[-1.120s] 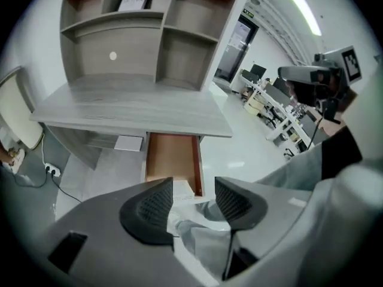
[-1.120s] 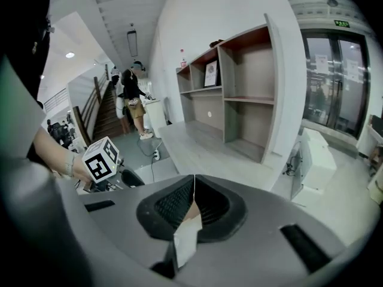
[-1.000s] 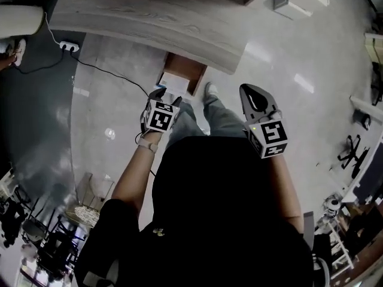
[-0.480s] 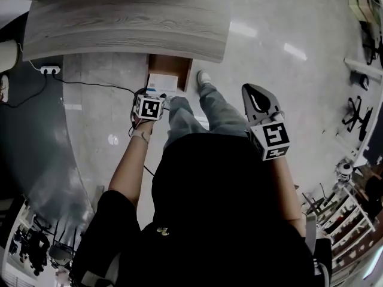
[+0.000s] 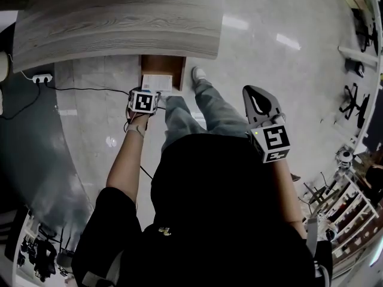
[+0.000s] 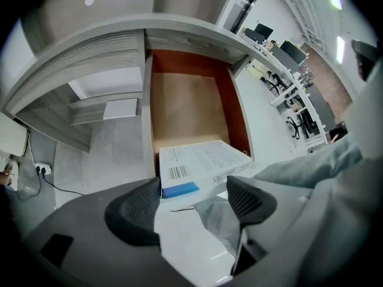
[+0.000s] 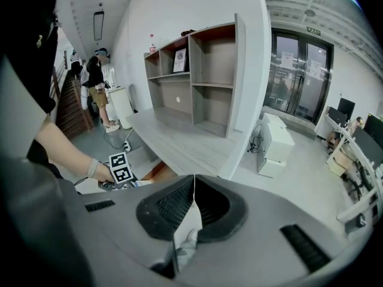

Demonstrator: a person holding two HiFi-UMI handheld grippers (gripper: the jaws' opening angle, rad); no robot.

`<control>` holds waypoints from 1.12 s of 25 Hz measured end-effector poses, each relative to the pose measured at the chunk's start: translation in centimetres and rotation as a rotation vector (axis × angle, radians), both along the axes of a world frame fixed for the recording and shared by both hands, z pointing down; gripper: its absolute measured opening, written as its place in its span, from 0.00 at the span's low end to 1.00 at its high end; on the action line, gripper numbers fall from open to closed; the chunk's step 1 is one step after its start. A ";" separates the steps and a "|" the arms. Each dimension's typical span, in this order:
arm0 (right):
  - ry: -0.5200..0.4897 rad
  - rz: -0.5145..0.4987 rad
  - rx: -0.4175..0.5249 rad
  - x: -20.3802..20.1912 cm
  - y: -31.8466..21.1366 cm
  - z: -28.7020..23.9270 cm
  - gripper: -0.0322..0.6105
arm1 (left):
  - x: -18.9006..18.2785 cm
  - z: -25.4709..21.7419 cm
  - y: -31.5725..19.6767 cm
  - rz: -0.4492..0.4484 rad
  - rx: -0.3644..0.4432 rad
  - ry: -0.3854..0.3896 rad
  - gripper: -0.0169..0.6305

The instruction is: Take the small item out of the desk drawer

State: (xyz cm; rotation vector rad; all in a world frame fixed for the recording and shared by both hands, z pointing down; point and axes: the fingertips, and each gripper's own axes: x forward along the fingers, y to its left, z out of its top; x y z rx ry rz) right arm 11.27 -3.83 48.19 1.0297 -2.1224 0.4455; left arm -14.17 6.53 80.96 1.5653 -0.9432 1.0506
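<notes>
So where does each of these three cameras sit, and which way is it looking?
Head view: on the person's head, looking steeply down at the desk, open drawer and white box; shows torso, legs, left tongs, right tongs.
Left gripper view: on the left tongs, looking into the drawer; the tongs are opening, the box just ahead, ungripped; a trouser leg shows.
Right gripper view: on the shut right tongs, facing shelves; left forearm shows.
Shared: head and left gripper views both see drawer and box.

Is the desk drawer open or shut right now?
Open: the drawer is pulled out from under the desk, a white box lying at its near end.
</notes>
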 end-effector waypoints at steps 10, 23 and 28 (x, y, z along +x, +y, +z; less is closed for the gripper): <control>0.012 -0.017 -0.003 -0.7 0.4 0.1 0.05 | 1.9 -2.0 -0.6 0.030 0.017 0.119 0.56; 0.015 -0.021 0.000 -0.4 0.6 0.4 0.05 | 3.1 -3.8 -2.6 -0.133 0.069 0.239 0.56; 0.015 -0.022 0.001 -0.3 0.6 0.4 0.05 | 1.9 -3.3 -3.5 -0.287 0.054 0.237 0.46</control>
